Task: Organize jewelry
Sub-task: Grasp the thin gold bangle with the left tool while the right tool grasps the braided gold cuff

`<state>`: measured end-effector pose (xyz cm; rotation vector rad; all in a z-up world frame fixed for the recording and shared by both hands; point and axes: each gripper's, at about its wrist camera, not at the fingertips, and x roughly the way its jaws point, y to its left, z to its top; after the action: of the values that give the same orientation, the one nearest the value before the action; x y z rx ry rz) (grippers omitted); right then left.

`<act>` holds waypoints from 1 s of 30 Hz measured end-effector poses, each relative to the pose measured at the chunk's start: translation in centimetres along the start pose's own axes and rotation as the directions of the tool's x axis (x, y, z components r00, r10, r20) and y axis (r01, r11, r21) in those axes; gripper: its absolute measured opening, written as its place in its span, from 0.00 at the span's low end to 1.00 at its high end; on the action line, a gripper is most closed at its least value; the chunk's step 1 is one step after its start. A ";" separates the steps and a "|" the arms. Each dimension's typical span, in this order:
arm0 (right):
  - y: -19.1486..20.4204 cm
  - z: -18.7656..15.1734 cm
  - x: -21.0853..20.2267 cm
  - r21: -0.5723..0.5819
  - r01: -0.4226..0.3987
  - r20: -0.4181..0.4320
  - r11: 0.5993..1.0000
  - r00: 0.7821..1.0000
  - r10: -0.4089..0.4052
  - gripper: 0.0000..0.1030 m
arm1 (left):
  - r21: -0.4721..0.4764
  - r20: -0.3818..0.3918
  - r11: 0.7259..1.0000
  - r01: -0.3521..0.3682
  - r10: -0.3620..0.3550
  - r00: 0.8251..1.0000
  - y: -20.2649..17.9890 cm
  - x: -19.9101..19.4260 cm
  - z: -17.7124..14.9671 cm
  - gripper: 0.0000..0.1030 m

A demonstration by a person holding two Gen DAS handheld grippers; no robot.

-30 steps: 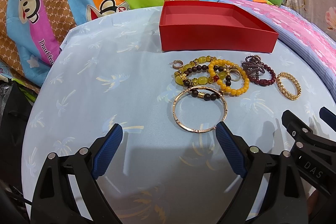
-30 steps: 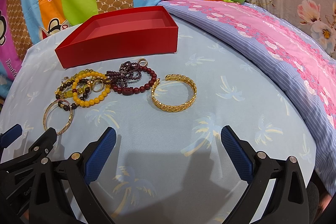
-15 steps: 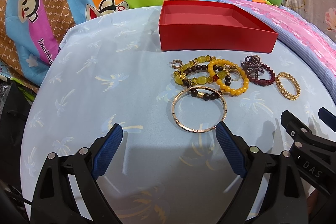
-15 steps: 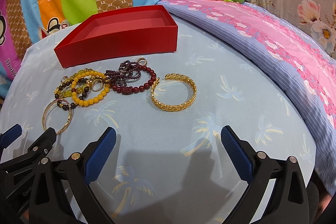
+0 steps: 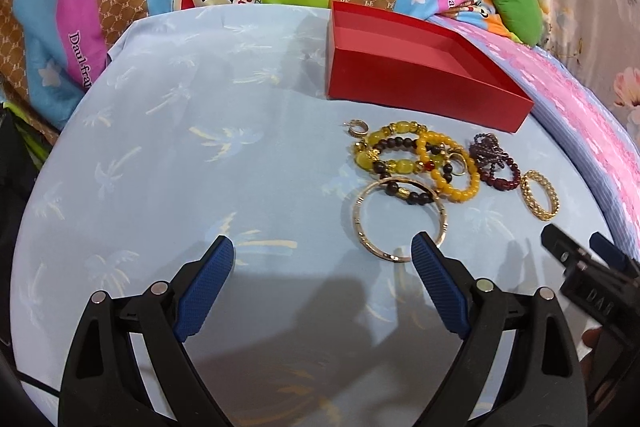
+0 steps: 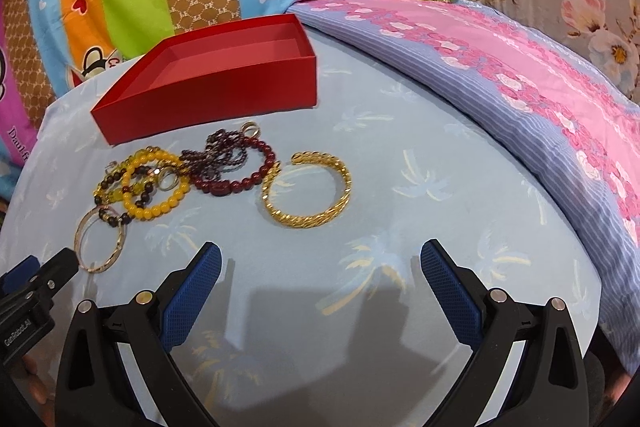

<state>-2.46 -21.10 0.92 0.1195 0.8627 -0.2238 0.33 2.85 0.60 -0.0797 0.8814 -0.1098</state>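
Left wrist view: my left tongs (image 5: 322, 253) gape wide, holding nothing. My right tongs (image 6: 320, 261) too. The bracelets (image 5: 416, 167) (all piled up) lie beside the red box (image 5: 420, 87).

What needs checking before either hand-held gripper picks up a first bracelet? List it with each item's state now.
1. Red box open with room inside: ok, no lid, nothing visible in it.
2. Left hand-held gripper open and holding nothing: ok.
3. Right hand-held gripper open and holding nothing: ok.
4. Gold chain bangle free of the other pieces: cannot tell, the dark red bead bracelet lies against its edge.
5. Thin metal bangle free to lift alone: not ok, a dark bead strand lies across its far rim.
6. Yellow bead bracelet free of the pile: not ok, it overlaps neighbouring beaded pieces.
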 end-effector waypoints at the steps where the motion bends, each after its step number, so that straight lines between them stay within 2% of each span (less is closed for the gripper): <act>1: -0.3 0.2 0.2 0.006 -0.005 -0.007 1.000 1.000 0.005 0.94 | 0.003 -0.001 1.000 0.003 -0.003 1.000 0.1 0.1 0.1 0.84; 7: -0.4 1.5 1.8 0.000 -0.016 -0.038 1.000 0.999 0.016 0.93 | 0.059 -0.006 0.997 0.050 -0.050 0.999 -1.6 0.3 0.5 0.87; 11: -0.1 2.5 2.7 -0.014 -0.012 -0.048 1.000 0.999 0.012 0.91 | 0.103 -0.005 0.994 0.047 -0.047 0.999 -2.7 0.8 0.8 0.88; 15: 0.2 2.9 3.8 -0.020 -0.015 -0.084 1.000 0.996 0.013 0.79 | 0.105 -0.024 0.993 0.047 -0.045 0.999 -2.9 1.5 1.0 0.88; 17: 0.4 3.0 3.9 -0.025 -0.018 -0.079 1.000 0.997 0.016 0.75 | 0.102 -0.034 0.993 0.052 -0.049 0.998 -2.9 1.7 1.1 0.88; 20: 0.6 2.9 3.8 -0.041 -0.025 -0.068 0.999 0.997 0.022 0.64 | 0.094 -0.042 0.994 0.057 -0.053 0.998 -2.7 1.9 1.1 0.88; 22: 0.7 2.8 3.6 -0.046 -0.035 -0.062 0.998 0.998 0.032 0.53 | 0.094 -0.048 0.994 0.059 -0.055 0.997 -2.7 2.1 1.1 0.88; 28: 0.0 2.5 3.1 -0.018 -0.044 -0.061 0.999 0.997 0.043 0.53 | 0.129 -0.066 0.991 0.037 -0.028 0.997 -3.6 2.8 1.4 0.87; 30: -0.4 2.4 2.9 -0.006 -0.050 -0.063 0.999 0.997 0.049 0.53 | 0.139 -0.064 0.990 0.032 -0.024 0.998 -3.8 2.8 1.4 0.84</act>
<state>0.99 -22.35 0.24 0.1409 0.9218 -0.1712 2.99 -1.24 -0.23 0.0427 0.9329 -0.2011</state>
